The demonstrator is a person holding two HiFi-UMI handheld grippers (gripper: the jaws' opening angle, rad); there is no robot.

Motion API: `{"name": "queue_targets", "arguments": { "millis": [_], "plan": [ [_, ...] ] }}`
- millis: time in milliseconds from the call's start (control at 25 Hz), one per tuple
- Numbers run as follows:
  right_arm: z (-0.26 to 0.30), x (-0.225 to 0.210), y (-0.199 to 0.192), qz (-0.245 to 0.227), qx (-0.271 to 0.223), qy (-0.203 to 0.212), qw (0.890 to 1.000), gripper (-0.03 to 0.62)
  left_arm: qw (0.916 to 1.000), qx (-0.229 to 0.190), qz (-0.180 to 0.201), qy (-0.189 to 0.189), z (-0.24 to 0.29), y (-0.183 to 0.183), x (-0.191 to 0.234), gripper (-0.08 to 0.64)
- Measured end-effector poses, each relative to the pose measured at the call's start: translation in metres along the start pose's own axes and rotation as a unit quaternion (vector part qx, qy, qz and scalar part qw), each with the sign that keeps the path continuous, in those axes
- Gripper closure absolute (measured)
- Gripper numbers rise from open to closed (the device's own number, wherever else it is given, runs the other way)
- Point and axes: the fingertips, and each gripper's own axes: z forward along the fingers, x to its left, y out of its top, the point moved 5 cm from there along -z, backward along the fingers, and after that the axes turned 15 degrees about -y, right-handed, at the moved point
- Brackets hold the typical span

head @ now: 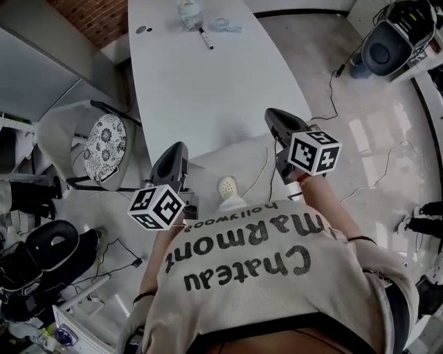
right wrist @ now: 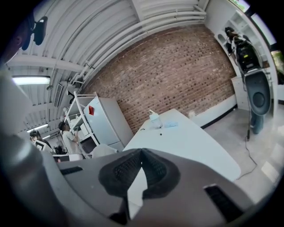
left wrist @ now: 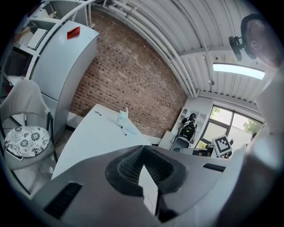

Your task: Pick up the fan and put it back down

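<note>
I cannot pick out a fan with certainty in any view. My left gripper [head: 173,148] [left wrist: 143,148] hangs over the floor just short of the near end of the long white table [head: 208,90]. Its jaws are shut, the pads meet at the tip and nothing is between them. My right gripper [head: 273,115] [right wrist: 142,150] is at the table's near right corner. It is shut too and holds nothing. Both point forward along the table [left wrist: 93,137] [right wrist: 186,142] and slightly down.
At the table's far end stand a clear bottle [head: 189,14], a black marker [head: 206,38] and a small clear item [head: 225,26]. A chair with a patterned cushion [head: 105,146] stands left of the table. Cables [head: 332,76] run over the floor, and black equipment [head: 384,45] sits at the top right.
</note>
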Motion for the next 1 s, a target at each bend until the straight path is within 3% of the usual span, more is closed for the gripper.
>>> {"name": "queue_targets", "arguments": {
  "millis": [480, 840, 1000],
  "plan": [
    [0.078, 0.015, 0.059, 0.014, -0.021, -0.014, 1.000, 0.589, 0.9995, 0.001, 0.009, -0.031, 0.060, 0.070, 0.070, 0.560],
    [0.121, -0.004, 0.042, 0.083, 0.017, -0.026, 0.996, 0.588, 0.9972, 0.024, 0.005, -0.071, 0.105, 0.071, 0.103, 0.560],
    [0.127, -0.008, 0.040, 0.065, 0.039, -0.036, 0.996, 0.587, 0.9967, 0.020, -0.002, -0.078, 0.108, 0.068, 0.106, 0.560]
  ]
}}
